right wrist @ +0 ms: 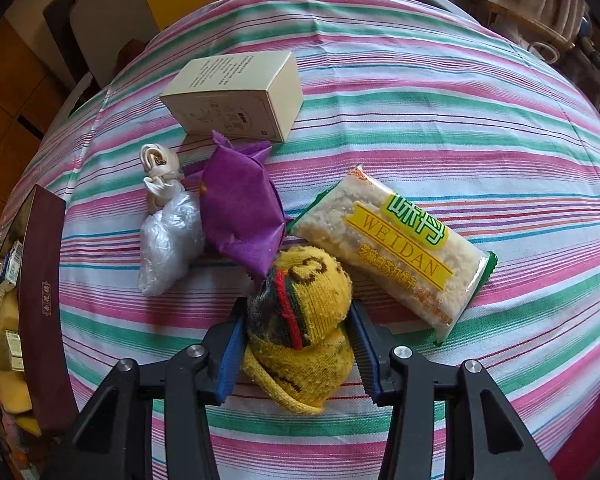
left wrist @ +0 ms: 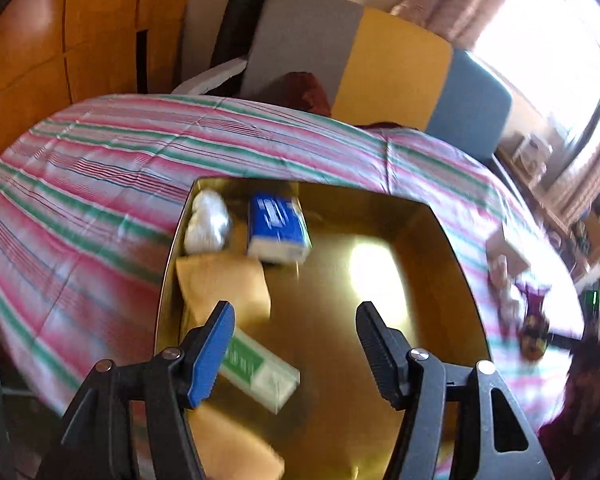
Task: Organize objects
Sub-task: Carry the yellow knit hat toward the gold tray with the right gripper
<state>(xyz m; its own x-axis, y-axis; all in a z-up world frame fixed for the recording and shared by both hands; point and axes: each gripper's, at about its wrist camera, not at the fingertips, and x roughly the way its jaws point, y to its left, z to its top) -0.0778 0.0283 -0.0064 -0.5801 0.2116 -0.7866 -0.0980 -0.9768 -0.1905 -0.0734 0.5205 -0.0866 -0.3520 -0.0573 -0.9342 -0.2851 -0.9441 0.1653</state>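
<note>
In the left wrist view my left gripper [left wrist: 296,344] is open and empty above a gold box [left wrist: 440,264] on the striped bed. In the box lie a white plastic bundle [left wrist: 206,222], a blue tissue pack [left wrist: 278,228], a yellow cloth [left wrist: 226,286] and a green-and-white packet [left wrist: 260,368]. In the right wrist view my right gripper [right wrist: 296,344] is shut on a yellow knitted sock ball [right wrist: 304,312]. Beyond it lie a purple packet [right wrist: 240,208], a WEIDAN snack pack [right wrist: 396,248], a clear plastic bag [right wrist: 168,240], a cream knotted bag [right wrist: 160,168] and a beige carton [right wrist: 236,96].
The box shows at the far left of the right wrist view, with a dark red wall [right wrist: 44,300]. Behind the bed stand a grey, yellow and blue headboard [left wrist: 380,60] and wooden cabinets [left wrist: 60,40]. Cluttered shelves [right wrist: 540,20] stand at the back right.
</note>
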